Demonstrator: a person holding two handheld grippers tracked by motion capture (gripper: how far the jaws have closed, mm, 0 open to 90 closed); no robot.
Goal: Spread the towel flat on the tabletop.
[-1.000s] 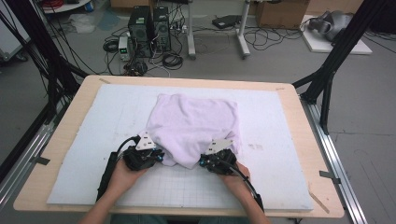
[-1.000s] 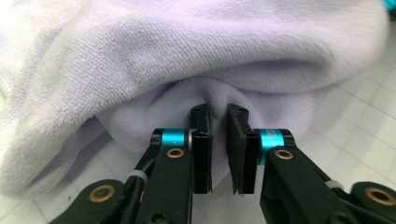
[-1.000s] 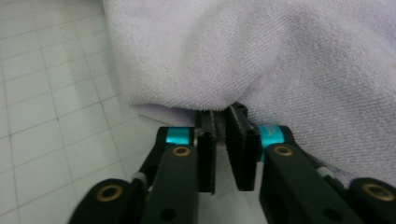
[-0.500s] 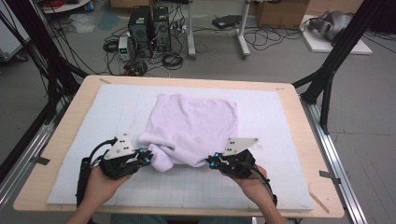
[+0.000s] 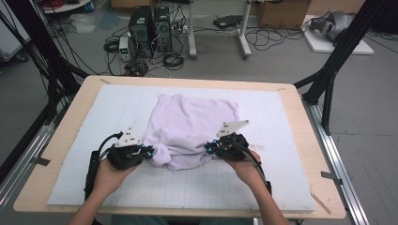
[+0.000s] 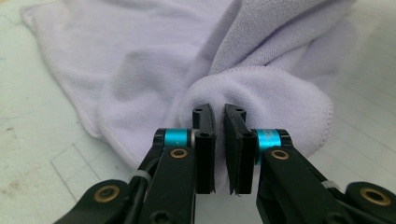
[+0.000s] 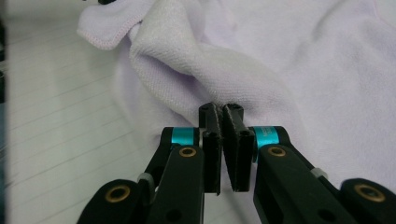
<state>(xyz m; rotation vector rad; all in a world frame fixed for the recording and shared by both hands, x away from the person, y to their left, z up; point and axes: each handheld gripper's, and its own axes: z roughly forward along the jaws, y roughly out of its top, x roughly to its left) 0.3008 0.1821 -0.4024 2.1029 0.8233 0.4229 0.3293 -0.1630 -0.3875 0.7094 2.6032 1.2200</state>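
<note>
Grey floor (image 5: 291, 61), tangled cables (image 5: 277, 40), perhaps computer towers (image 5: 150, 26).

You hold a pale lilac towel (image 5: 192, 123), plain without pattern. Your grippers have black jaws with bright blue rings. The mat (image 5: 281, 122) is white with a thin grey grid; the table (image 5: 75, 101) edge is light wood.

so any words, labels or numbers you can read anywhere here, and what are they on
No text here reads clearly.
Blue ring on the left tool: dark print on its right-hand ring, too small and blurred to read.
Blue ring on the right tool: the same kind of print, also unreadable.
Towel: no label or tag visible.
White mat: only faint grid lines, no numbers.
</note>
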